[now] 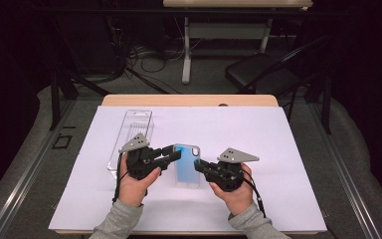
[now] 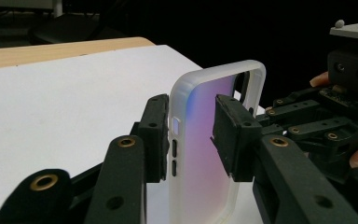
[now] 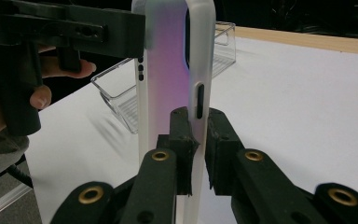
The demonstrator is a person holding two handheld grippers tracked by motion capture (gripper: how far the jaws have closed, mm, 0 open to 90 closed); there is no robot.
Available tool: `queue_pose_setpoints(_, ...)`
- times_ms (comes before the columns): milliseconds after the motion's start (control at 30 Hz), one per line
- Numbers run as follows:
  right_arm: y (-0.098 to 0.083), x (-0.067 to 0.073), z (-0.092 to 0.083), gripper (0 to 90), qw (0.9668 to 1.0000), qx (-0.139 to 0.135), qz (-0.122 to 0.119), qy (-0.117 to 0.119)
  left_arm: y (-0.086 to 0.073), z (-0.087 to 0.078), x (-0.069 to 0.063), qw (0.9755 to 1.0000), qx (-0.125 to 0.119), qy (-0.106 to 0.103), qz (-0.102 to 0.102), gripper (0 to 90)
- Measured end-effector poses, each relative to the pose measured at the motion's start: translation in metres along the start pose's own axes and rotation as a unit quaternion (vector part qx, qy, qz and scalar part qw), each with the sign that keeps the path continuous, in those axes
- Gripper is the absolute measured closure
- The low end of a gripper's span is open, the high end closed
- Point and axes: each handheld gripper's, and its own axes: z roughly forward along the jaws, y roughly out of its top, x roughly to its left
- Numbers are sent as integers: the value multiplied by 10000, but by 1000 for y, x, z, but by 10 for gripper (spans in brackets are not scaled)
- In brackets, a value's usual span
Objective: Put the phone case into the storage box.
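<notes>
**Phone case held between two grippers above the white sheet**

A translucent, frosted phone case with a blue-to-pink tinted back (image 1: 187,164) sits between the two hand-held grippers near the middle of the tabletop (image 1: 189,100), over the white sheet (image 1: 258,134) that covers most of it.

The right gripper (image 1: 200,167) grips the case by one long side wall: in the right gripper view its fingers (image 3: 184,140) stand narrow, pinched on the frosted rim just below a side-button slot, and the case (image 3: 168,70) rises upright from them.

The left gripper (image 1: 174,153) comes in from the opposite side. In the left gripper view its fingers (image 2: 235,133) straddle the other long wall of the case (image 2: 200,154), one pad outside by the button cut-outs, the other inside against the tinted back. The outer pad looks to be touching the rim; whether the inner pad presses on the back I cannot tell.

A clear plastic blister tray (image 1: 132,134) lies flat on the sheet beyond the left gripper, near the sheet's left edge and apart from the case. A person's hands (image 1: 132,186) in grey sleeves hold both grippers from the near side.
</notes>
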Motion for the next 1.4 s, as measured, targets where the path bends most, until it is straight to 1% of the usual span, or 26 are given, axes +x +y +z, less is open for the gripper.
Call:
queue_pose_setpoints(367, 0, 0, 0, 821, 10000, 20, -41, 42, 0, -2, 3, 10000, 21, -35, -5, 729)
queue_pose_setpoints(567, 1, 0, 0, 821, 10000, -5, -28, 70, 0, -2, 3, 10000, 2, -56, -13, 758)
queue_pose_setpoints(700, 1, -1, 0, 821, 10000, 2, -27, 87, 0, -3, 4, 10000, 22, -34, -14, 782)
queue_pose_setpoints(767, 1, -1, 0, 821, 9999, 7, -32, 95, 0, -3, 5, 10000, 34, -61, -8, 795)
queue_pose_setpoints(1033, 1, -2, 0, 821, 9999, 41, -6, 118, 0, -4, 7, 9999, 45, -95, -4, 817)
queue_pose_setpoints(1400, 2, -3, -1, 821, 9999, 40, 25, 160, 1, -5, 6, 9999, 25, -100, 74, 834)
